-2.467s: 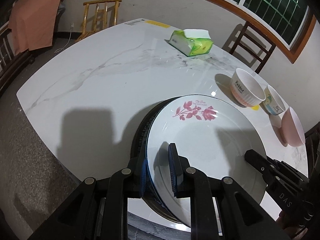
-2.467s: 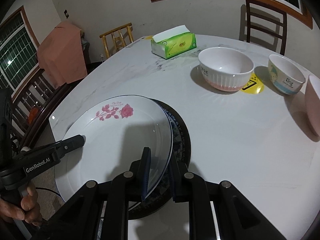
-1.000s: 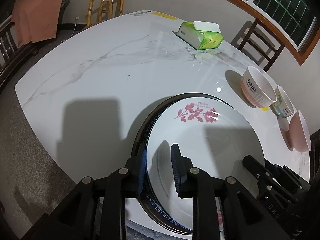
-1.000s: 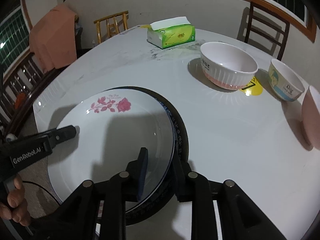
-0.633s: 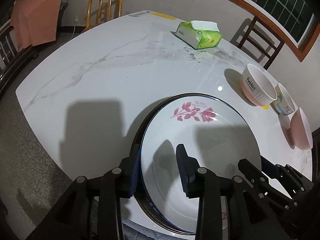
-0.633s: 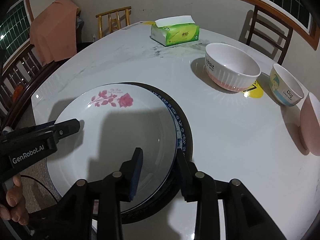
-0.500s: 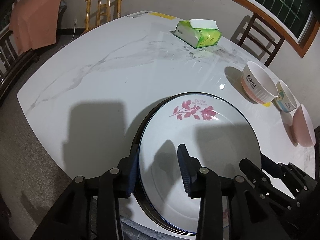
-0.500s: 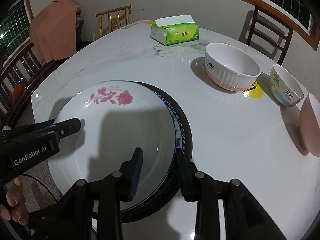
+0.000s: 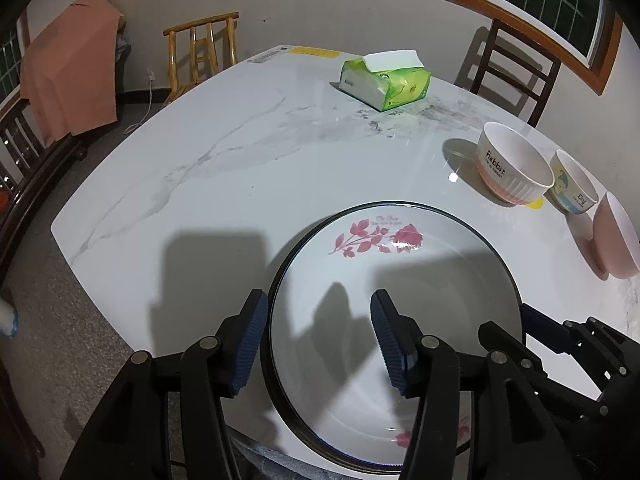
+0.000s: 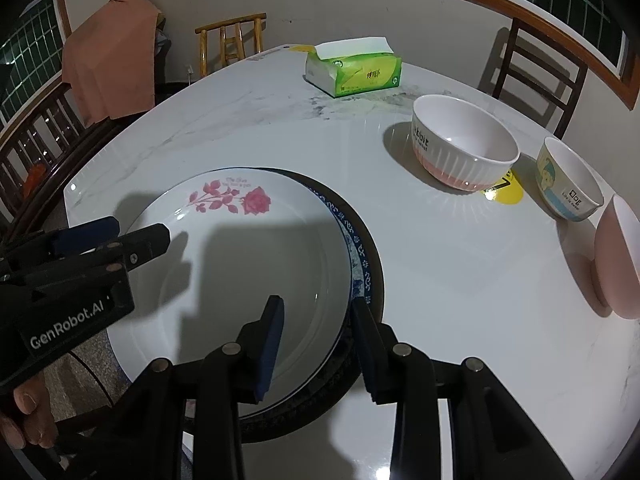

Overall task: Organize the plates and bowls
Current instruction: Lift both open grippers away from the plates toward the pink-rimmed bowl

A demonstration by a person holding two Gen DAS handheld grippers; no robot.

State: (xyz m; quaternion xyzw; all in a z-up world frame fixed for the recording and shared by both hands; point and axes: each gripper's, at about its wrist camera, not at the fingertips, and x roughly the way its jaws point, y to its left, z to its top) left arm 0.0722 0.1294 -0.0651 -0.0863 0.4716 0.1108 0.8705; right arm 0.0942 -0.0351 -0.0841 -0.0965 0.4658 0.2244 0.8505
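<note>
Left wrist view shows the rose plate (image 9: 400,300) lying flat on a dark-rimmed plate (image 9: 276,280), the pair stacked near the front edge of the marble bench (image 9: 240,168). The left hand-held gripper (image 9: 316,336) straddles the stack's left rim with its pads clear of the china, and its jaws are opening. In the right wrist view the right hand-held gripper (image 10: 316,344) straddles the right rim of the same stack, jaws apart, neither pad pressing on a plate; the blue-patterned rim of the lower plate (image 10: 360,256) shows just beyond it.

By my reading the plate-stacking step is at its release: the rose plate is set down and both tools are letting go. The next move probably calls for backing both away without nudging the stack, then turning to the bowls. The ribbed white bowl (image 10: 464,144), the cartoon bowl (image 10: 568,180) and the pink bowl (image 10: 616,256) stand well apart from the plates on the far right, unnested.
</note>
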